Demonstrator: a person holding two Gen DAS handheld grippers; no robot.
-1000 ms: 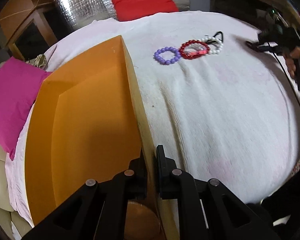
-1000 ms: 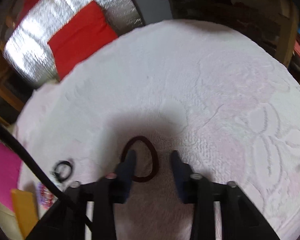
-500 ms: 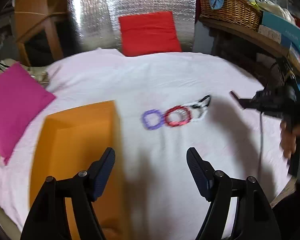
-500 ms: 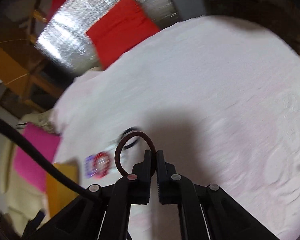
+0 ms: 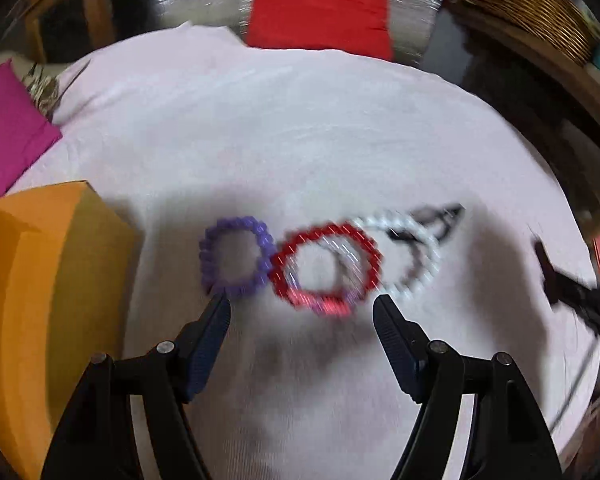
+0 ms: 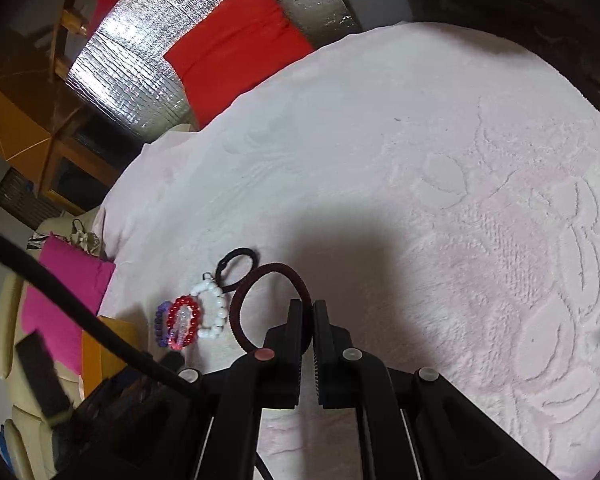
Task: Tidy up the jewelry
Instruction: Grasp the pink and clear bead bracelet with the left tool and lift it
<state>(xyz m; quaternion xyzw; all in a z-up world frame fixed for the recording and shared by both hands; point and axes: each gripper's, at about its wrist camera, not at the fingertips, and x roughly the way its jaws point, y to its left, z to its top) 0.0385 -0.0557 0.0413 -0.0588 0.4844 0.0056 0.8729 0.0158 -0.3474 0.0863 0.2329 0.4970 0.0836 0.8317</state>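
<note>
Two jaws of the left gripper (image 5: 302, 306) are standing spread and empty in the left wrist view, hanging just short of a row of bracelets lying on the pale cloth (image 5: 340, 128): a purple bracelet (image 5: 236, 256) touching a red bracelet (image 5: 326, 264), a white bracelet (image 5: 416, 256) overlapping beyond it; the orange box (image 5: 40, 288) is sitting near on the left, its rim well clear; straddling a single ring and closing gently looks wise, since neighbours touching may drag along; bare cloth is lying open all round the row

Moving to the right wrist view, the right gripper (image 6: 308, 312) is pinching a dark maroon hair band (image 6: 260, 276), lifted off the cloth; a black hair band (image 6: 236, 264) is lying beside the bracelets; carrying toward the box probably means crossing above them, so keeping height matters; a cable (image 6: 80, 304) is crossing at the left
</note>
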